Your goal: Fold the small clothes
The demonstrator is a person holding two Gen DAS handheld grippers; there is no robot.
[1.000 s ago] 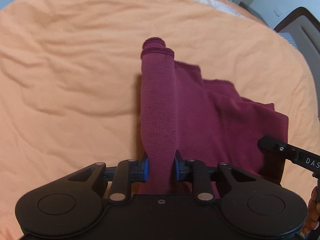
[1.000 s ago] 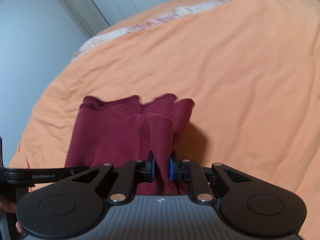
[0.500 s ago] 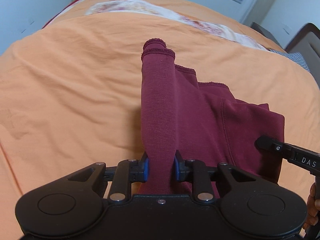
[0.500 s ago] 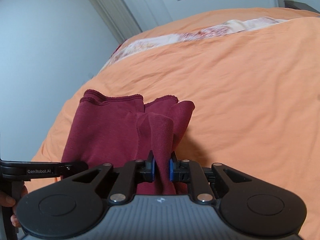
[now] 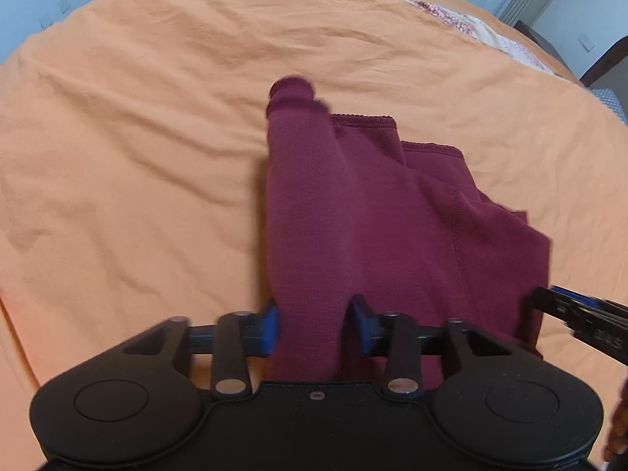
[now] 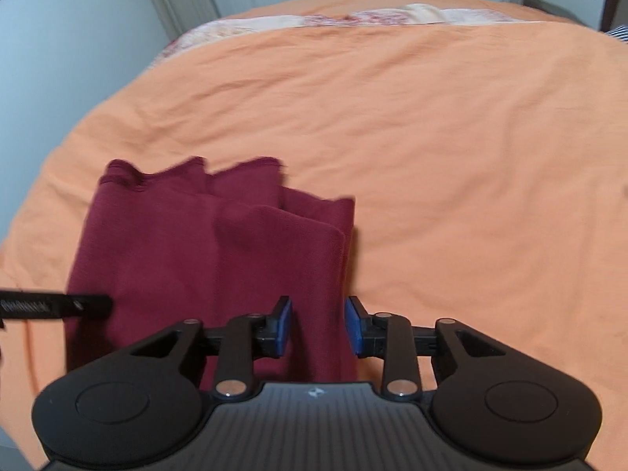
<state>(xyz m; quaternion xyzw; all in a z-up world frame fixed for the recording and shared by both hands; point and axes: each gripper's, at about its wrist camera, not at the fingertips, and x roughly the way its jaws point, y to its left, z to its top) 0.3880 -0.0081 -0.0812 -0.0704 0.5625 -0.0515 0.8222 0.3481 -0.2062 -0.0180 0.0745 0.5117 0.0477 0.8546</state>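
A dark red knit garment (image 5: 392, 216) lies folded in layers on the orange bed sheet (image 5: 137, 137). Its rolled cuff end (image 5: 292, 90) points away from me. My left gripper (image 5: 314, 327) stands open, the garment's left edge lying loose between its blue pads. In the right wrist view the same garment (image 6: 176, 243) shows its stacked folds. My right gripper (image 6: 318, 325) is open too, astride the garment's right edge. Each gripper's tip shows in the other's view: the right one (image 5: 581, 318), the left one (image 6: 51, 306).
The orange sheet (image 6: 471, 157) spreads wide beyond and to the right of the garment. A pale patterned cover (image 6: 353, 19) runs along the bed's far end. Dark furniture (image 5: 604, 62) stands at the far right, with walls behind.
Both grippers have opened and let go of the garment's edges. The garment has dropped lower and now rests on the sheet. Both cameras have tilted down towards the bed.
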